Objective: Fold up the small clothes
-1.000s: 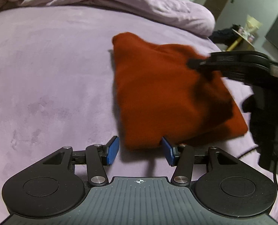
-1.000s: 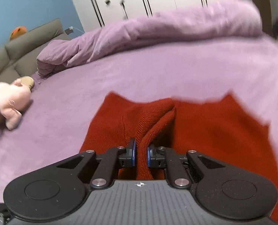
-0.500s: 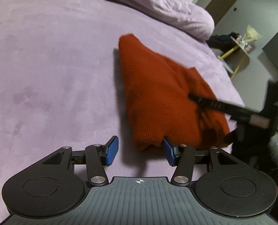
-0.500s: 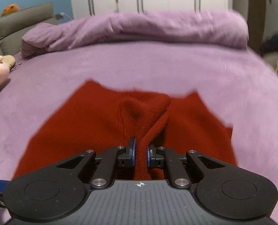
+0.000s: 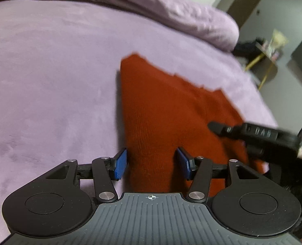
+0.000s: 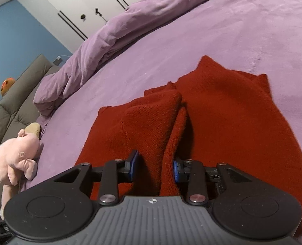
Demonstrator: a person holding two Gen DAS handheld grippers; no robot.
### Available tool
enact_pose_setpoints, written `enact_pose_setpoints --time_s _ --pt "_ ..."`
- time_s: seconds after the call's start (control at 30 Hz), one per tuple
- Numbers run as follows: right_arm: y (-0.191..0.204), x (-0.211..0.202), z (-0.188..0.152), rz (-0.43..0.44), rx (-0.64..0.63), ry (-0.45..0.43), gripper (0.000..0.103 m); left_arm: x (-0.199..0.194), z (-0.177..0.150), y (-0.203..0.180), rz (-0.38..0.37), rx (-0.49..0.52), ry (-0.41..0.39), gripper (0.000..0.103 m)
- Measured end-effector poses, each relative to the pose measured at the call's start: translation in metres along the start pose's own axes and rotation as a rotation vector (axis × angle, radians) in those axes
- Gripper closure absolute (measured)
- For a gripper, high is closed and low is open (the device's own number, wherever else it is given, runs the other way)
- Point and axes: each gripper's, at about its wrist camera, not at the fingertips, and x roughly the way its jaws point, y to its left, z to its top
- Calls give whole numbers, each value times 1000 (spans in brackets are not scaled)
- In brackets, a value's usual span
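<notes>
**A:** Where is the red knit [image 6: 222,110] now?

**B:** It lies on the purple bed [image 6: 242,26], low in the middle of both views. It looks folded over already, with one thick fold bunched up near the bottom of the right view.

**A:** What are your jaws doing?

**B:** Your right gripper [image 6: 155,168] has just been opening its jaws. The fold sits between them, but they are letting it go. Your left gripper [image 5: 152,163] has its jaws about half wide, one on each side of the knit's near edge. They are not squeezing it.

**A:** So which step is this?

**B:** I think you are laying a fold down. Next, pull your right gripper clear and pat the bump flat.
</notes>
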Motion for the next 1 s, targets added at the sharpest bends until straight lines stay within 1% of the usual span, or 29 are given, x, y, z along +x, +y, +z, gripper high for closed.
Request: enact_pose_setpoints --time_s 0.03,0.07,0.17,0.2,0.27,0.3,0.4,0.47,0.53,0.6,0.7,0.77,0.87,0.9,0.93,1.0 --pt "0 4 -2 -7 -14 -4 85 4 -2 0 -4 11 2 43" --pt "-1 9 -3 -16 -24 -3 88 6 -3 1 -10 10 0 41" --pt "2 13 -6 -37 -96 -14 92 -1 -2 5 -14 -21 -9 35" --pt "6 12 -6 -53 -130 -18 92 -6 -2 7 -15 -40 -16 35" --pt "23 5 -4 -102 -231 -36 93 -16 -1 6 -7 -57 -38 35" --pt "34 -3 -3 -120 -293 -68 93 -23 0 4 1 -52 -59 35" --pt "58 -33 3 -145 -420 -183 93 -39 4 -7 2 -15 -109 35" --pt "68 -50 8 -182 -500 -240 93 -44 7 -17 -10 26 -127 35" --pt "67 -58 13 -224 -532 -270 93 -43 7 -30 -18 75 -125 34" --pt "60 -60 14 -295 -565 -282 93 -38 4 -39 -19 105 -108 35" --pt "37 -59 12 -415 -555 -281 93 -28 -3 -49 -25 127 -77 35" --pt "18 -54 12 -463 -510 -263 93 -22 -9 -54 -38 132 -44 35" --pt "-10 -41 11 -448 -423 -161 89 -15 -17 -63 -36 158 -16 35" --pt "-16 -44 11 -428 -392 -156 89 -16 -19 -66 -35 171 -18 35" --pt "-21 -54 12 -416 -354 -178 83 -17 -22 -67 -32 184 -21 34" --pt "-30 -81 12 -378 -256 -237 79 -18 -28 -68 -26 201 -22 34"
